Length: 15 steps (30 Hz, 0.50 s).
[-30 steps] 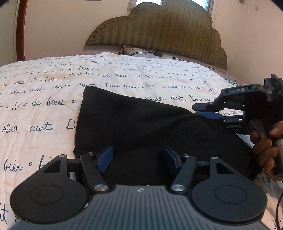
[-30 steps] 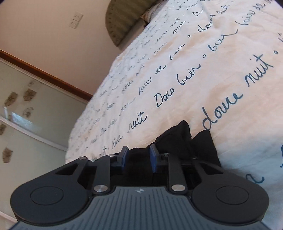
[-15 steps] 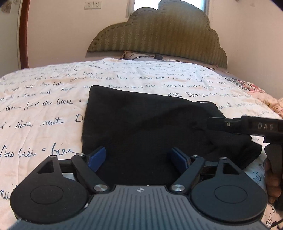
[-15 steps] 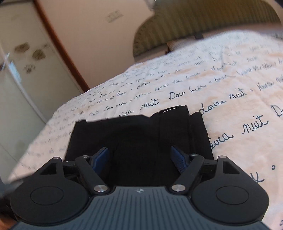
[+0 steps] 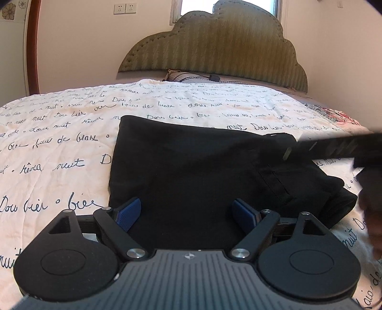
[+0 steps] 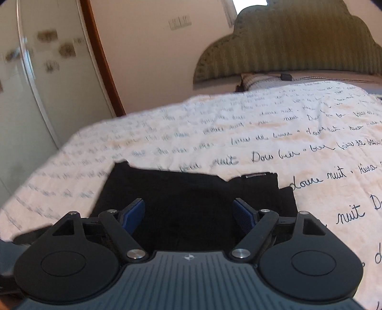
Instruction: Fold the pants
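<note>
Black pants (image 5: 191,167) lie folded into a flat, roughly square block on a cream bedspread (image 5: 59,143) printed with dark handwriting. My left gripper (image 5: 186,209) hovers over their near edge, open, with nothing pinched between its blue pads (image 5: 129,212). At the right edge of the left wrist view the other gripper shows as a blurred dark bar (image 5: 334,147) above the pants' right side. In the right wrist view my right gripper (image 6: 188,212) stands over the pants (image 6: 191,188); its jaws are opening, the pads clear of the cloth.
A green padded headboard (image 5: 214,47) and a striped pillow (image 5: 183,76) close the bed's far end. Wall sockets (image 5: 124,8) and a brown door frame (image 5: 32,47) are at the left. A floral cloth (image 5: 339,119) lies at the bed's right edge.
The right gripper let go of the bunched pants corner, opened wide, rolled level and lifted back. The left gripper's jaws widened. The pants now lie flat.
</note>
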### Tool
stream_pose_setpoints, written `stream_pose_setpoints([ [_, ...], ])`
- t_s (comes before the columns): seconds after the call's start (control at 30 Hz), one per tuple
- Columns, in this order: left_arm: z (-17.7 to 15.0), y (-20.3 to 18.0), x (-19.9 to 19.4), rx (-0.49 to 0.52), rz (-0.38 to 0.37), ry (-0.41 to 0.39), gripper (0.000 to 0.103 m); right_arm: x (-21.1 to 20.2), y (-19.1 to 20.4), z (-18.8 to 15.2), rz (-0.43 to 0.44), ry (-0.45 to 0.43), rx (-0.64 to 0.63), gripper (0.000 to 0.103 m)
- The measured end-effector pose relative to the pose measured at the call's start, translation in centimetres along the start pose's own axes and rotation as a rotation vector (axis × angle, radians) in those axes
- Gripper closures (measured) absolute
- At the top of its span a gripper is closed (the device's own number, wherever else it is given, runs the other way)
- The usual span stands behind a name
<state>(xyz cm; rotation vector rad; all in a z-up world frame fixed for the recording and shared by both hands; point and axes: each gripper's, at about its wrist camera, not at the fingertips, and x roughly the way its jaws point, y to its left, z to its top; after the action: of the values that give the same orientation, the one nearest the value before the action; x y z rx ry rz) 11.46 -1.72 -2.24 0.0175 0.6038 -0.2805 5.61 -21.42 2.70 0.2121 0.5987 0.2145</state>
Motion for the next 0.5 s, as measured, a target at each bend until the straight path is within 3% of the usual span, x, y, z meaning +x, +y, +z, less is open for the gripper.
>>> stream_pose_setpoints([
  [0.07, 0.0, 0.1, 0.0, -0.001, -0.003, 0.0, 0.016, 2.2, -0.6, -1.1, -0.029, 0.063, -0.014, 0.021],
  [0.1, 0.1, 0.1, -0.2, -0.001, -0.003, -0.001, 0.016, 2.1, -0.6, -1.9, -0.022, 0.017, -0.053, 0.02],
  [0.17, 0.1, 0.3, -1.3, -0.01, 0.008, -0.022, 0.018, 1.7, -0.5, -2.1, -0.024, 0.015, -0.072, 0.02],
  [0.27, -0.5, 1.6, -3.7, -0.091, 0.001, -0.083, 0.014, -0.5, -0.7, -1.5, -0.033, 0.023, -0.016, 0.019],
  [0.33, -1.1, 2.6, -4.3, -0.152, -0.003, -0.071, 0.013, -3.0, -1.1, -2.0, -0.02, -0.047, 0.011, 0.019],
  [0.4, -1.8, 3.4, -4.1, -0.198, 0.011, -0.041, 0.011, -5.2, -1.2, -3.1, -0.077, -0.113, 0.007, 0.019],
  [0.5, -2.1, 4.5, -3.3, -0.271, -0.003, -0.02, 0.008, -6.1, -2.3, -5.4, -0.191, -0.106, 0.048, 0.019],
])
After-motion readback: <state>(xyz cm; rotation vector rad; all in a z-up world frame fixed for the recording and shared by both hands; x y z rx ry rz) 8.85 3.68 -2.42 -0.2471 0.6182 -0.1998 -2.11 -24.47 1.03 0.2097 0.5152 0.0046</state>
